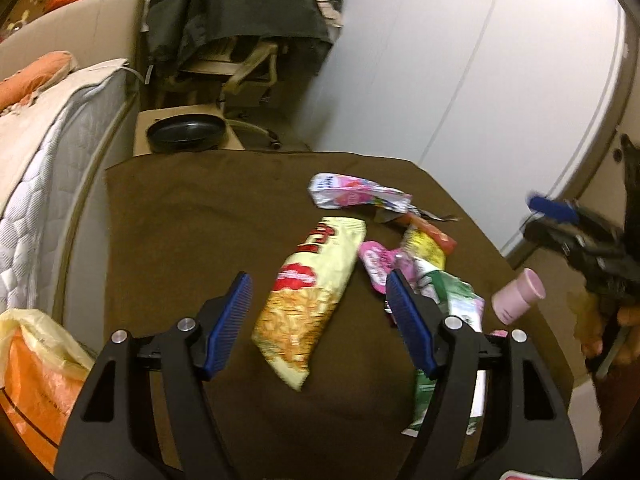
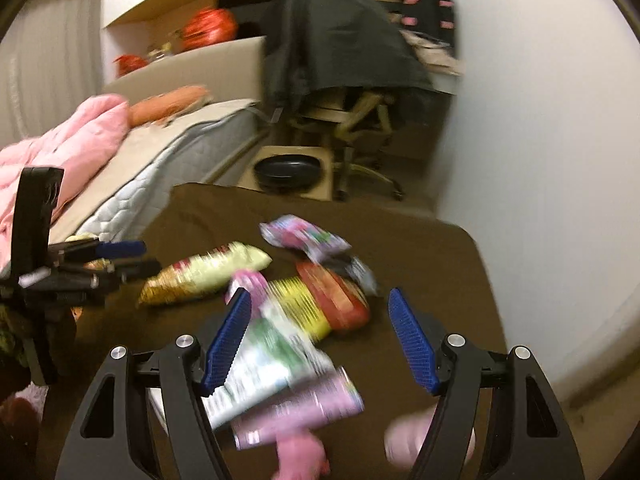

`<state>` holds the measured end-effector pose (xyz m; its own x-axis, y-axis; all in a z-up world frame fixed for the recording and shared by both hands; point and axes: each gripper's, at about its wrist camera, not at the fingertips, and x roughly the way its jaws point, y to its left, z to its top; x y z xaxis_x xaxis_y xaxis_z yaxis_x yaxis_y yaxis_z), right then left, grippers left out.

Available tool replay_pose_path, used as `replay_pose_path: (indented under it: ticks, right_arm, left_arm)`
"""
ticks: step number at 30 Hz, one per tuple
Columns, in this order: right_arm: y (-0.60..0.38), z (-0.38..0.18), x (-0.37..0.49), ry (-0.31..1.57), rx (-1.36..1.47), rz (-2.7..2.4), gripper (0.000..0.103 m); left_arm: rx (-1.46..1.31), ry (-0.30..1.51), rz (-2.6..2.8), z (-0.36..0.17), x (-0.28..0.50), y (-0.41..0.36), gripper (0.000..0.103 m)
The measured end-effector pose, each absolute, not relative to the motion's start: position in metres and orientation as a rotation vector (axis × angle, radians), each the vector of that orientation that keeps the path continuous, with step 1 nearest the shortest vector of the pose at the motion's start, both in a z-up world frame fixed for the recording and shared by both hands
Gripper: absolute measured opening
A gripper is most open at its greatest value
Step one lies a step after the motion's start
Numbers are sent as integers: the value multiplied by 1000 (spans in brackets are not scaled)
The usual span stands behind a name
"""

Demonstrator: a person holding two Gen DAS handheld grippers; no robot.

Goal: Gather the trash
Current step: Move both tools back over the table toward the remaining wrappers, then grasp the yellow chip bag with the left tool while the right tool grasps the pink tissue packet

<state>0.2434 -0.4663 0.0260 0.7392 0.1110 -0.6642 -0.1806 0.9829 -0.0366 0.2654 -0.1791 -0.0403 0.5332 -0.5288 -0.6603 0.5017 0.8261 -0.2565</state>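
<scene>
Your left gripper (image 1: 320, 312) hangs wide over the yellow snack bag (image 1: 310, 300) on the brown table (image 1: 180, 220); your right gripper (image 2: 320, 336) gapes above the wrapper pile (image 2: 288, 344). You're approaching: lower, then close.

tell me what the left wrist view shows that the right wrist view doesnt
Only the left wrist view shows the orange plastic bag beside the table and the pink cup sharply. Only the right wrist view shows the pink blanket on the bed. Both share the brown table, the yellow snack packet, the black bowl and open grippers.
</scene>
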Motion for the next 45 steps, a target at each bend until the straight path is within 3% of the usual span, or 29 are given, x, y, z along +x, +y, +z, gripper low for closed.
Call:
replay_pose_path:
  ticks: [5, 12, 14, 19, 22, 37, 45]
  right_arm:
    - [-430, 3, 333, 829, -232, 287, 66]
    - [-422, -50, 406, 1005, -313, 274, 56]
    - [-424, -59, 410, 1047, -305, 290, 35]
    - [-436, -55, 396, 1060, -234, 297, 19]
    - [-449, -44, 375, 1027, -185, 258, 15]
    - [-499, 6, 229, 816, -5, 122, 14]
    - [-502, -7, 159, 757, 96, 66, 14]
  left_arm:
    - [-49, 805, -604, -40, 271, -164, 66]
    - [-33, 814, -602, -43, 277, -155, 66]
    - [-36, 820, -613, -44, 278, -155, 66]
    - [-60, 829, -643, -47, 283, -159, 66]
    - [-66, 848, -662, -51, 284, -164, 66]
    - [0, 921, -644, -66, 299, -203, 66]
    - [40, 1040, -625, -76, 310, -221, 41]
